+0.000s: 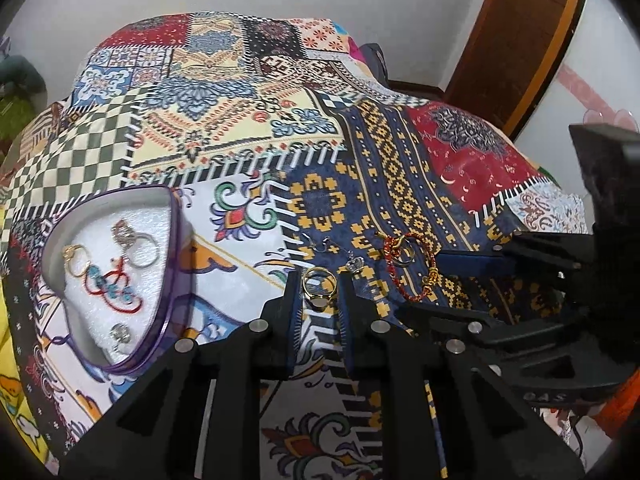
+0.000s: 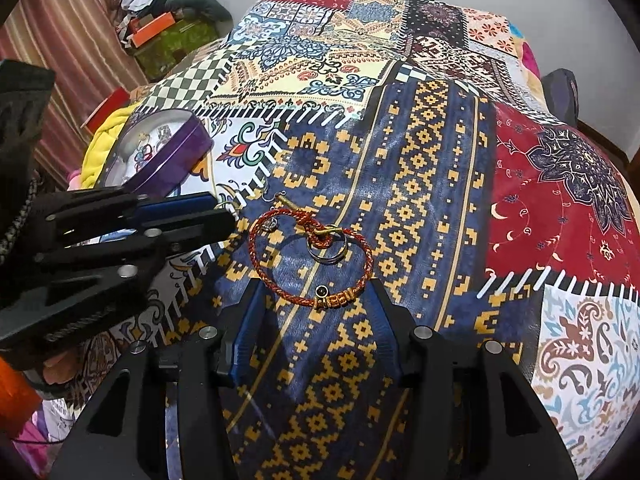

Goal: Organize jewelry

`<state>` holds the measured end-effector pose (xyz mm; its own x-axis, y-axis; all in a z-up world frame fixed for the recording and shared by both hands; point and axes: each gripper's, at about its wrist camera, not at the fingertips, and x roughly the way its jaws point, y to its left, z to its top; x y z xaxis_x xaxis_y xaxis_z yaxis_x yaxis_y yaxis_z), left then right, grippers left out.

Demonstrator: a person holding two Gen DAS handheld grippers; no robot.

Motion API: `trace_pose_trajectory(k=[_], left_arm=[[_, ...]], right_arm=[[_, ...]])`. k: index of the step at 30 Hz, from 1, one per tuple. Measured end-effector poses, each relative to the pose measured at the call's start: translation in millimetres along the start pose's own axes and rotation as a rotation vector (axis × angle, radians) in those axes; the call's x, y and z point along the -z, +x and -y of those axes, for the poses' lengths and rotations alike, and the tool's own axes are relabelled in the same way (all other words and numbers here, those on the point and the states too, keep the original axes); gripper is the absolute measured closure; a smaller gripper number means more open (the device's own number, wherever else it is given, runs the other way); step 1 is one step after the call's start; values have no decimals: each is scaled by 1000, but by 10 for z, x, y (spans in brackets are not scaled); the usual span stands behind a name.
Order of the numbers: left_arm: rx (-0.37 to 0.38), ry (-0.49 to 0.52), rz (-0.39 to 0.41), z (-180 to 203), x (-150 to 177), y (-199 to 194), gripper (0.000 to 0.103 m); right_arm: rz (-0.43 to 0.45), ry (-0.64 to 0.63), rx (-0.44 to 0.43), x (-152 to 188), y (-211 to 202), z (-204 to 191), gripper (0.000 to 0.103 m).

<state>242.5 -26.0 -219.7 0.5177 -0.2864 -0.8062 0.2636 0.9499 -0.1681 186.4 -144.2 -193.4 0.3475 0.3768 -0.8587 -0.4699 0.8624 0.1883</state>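
Flanking a gold ring (image 1: 318, 282), left tongs (image 1: 319, 280) near red bracelet (image 1: 410, 266).

A: What's the left hand-held gripper (image 1: 319, 286) looking like?
B: Matte black linkage arms, round silver screws showing, blue ribbed finger pads (image 1: 295, 312).
A: And the right hand-held gripper (image 2: 316, 300)?
B: Same build.

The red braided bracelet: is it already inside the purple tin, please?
No, the red braided bracelet lies on the patterned cloth, apart from the purple tin.
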Motion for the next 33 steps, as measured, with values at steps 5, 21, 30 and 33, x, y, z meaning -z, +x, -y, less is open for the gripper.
trace_pose_trajectory(k=[5, 21, 30, 33], left_arm=[[-5, -20, 7, -56, 23, -61, 87], [-19, -37, 49, -57, 25, -334, 87], [-34, -49, 113, -107, 15, -686, 87], [-41, -55, 137, -128, 14, -811, 87]], right_arm=[[14, 3, 2, -2, 14, 8, 60], [65, 14, 16, -37, -120, -22, 92], [151, 4, 30, -206, -460, -118, 92], [184, -7, 32, -265, -568, -196, 92]])
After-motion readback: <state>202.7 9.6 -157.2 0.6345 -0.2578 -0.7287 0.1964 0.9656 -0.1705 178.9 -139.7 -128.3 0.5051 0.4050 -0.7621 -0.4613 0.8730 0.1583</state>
